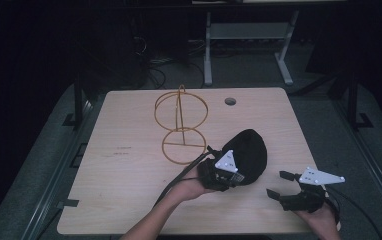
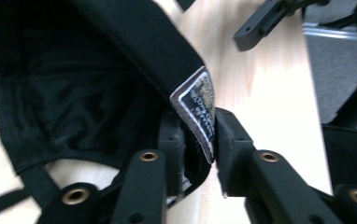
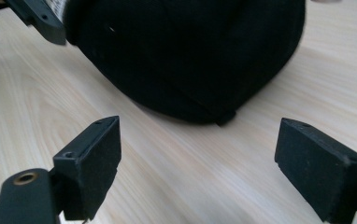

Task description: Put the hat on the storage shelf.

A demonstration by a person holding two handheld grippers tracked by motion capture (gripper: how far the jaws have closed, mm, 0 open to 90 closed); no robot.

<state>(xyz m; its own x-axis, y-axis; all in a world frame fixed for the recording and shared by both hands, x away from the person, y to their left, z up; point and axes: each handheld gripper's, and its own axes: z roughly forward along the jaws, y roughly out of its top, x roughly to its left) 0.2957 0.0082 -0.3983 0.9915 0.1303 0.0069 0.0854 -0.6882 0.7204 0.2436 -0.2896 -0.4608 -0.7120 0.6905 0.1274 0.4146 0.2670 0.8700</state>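
a black cap [image 1: 246, 155] lies on the pale wooden tabletop [image 1: 129, 165], toward the near right corner, well short of the right edge. seen from the high view it is a rounded, egg-like dome of dark woven cloth, its long axis slanting from the near left up toward the far right edge, with the open underside turned toward the left gripper [image 1: 218, 176]. in the left gripper view the inside of the cap [image 2: 74, 93] shows as thin, slightly shiny lining with a ribbed band [image 2: 144, 42] running along the rim, and a small stitched label [image 2: 197, 109] with a pale border hangs from that band.

the left gripper's jaws are clenched on the band right at the label, the cloth pinched between the two black pads.

the right gripper [image 1: 279, 184] is held near the right end of the near edge, just beside the cap but apart from it. its jaws stand wide and released, with bare tabletop between the matte, blocky pads [image 3: 97, 163], and the cap's smooth outer crown [image 3: 190, 56] lies ahead of them.

farther back, near the middle of the tabletop, stands a wire stand [image 1: 181, 125] of thin orange-yellow rod, made of rings on an upright post, well apart from the cap.
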